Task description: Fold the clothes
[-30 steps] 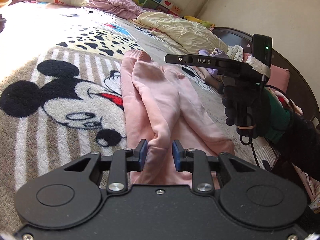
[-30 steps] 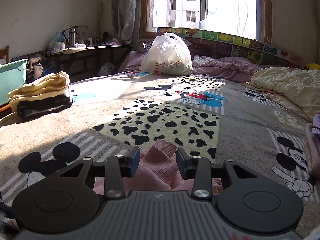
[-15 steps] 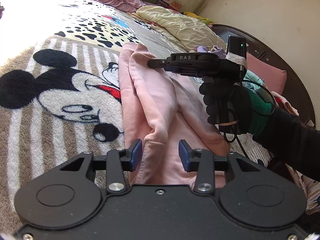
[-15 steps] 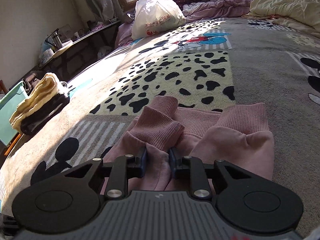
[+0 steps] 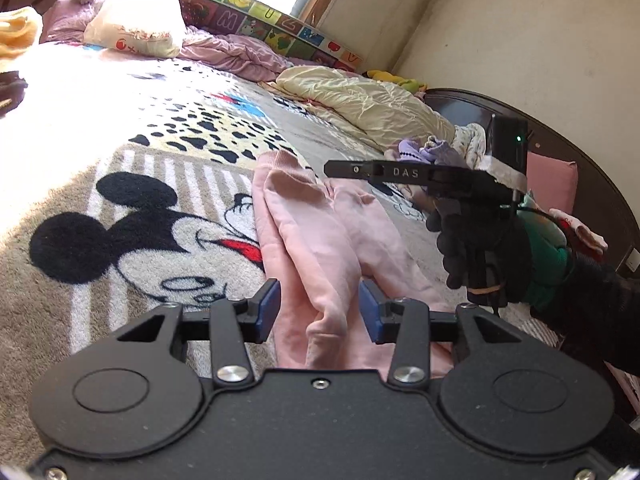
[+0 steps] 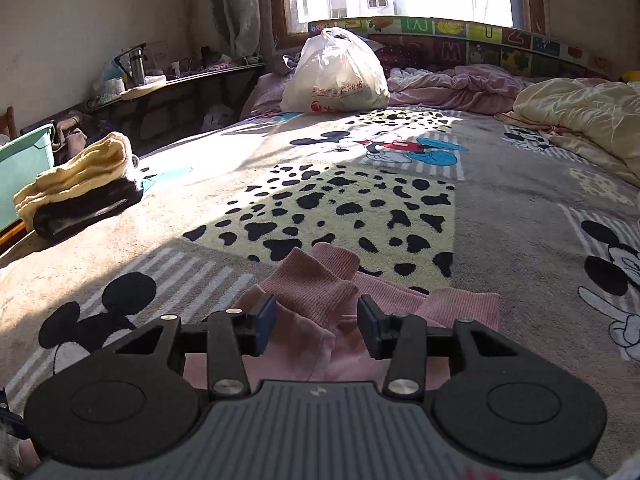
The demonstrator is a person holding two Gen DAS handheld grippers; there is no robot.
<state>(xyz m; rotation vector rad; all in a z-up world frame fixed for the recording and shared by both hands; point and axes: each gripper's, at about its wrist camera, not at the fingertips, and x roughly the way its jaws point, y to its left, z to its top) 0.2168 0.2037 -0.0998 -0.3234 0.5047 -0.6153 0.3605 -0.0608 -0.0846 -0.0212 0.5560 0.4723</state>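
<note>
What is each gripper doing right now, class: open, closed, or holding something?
Left gripper: open, pink trousers between its fingers, unpinched.
Right gripper: opening, pink cuff between its fingers, not gripped.

Left hand-held gripper (image 5: 319, 309): jaws held apart, nothing pressed.
Right hand-held gripper (image 6: 316, 322): jaws opening, gripped by a black-gloved hand (image 5: 476, 258).

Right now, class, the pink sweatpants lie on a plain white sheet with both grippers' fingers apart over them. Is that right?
Not quite. The pink sweatpants lie on a cartoon-mouse blanket with black spots, not a plain white sheet, as the left wrist view shows. The rest holds: the fingers of both grippers are apart over them.
</note>
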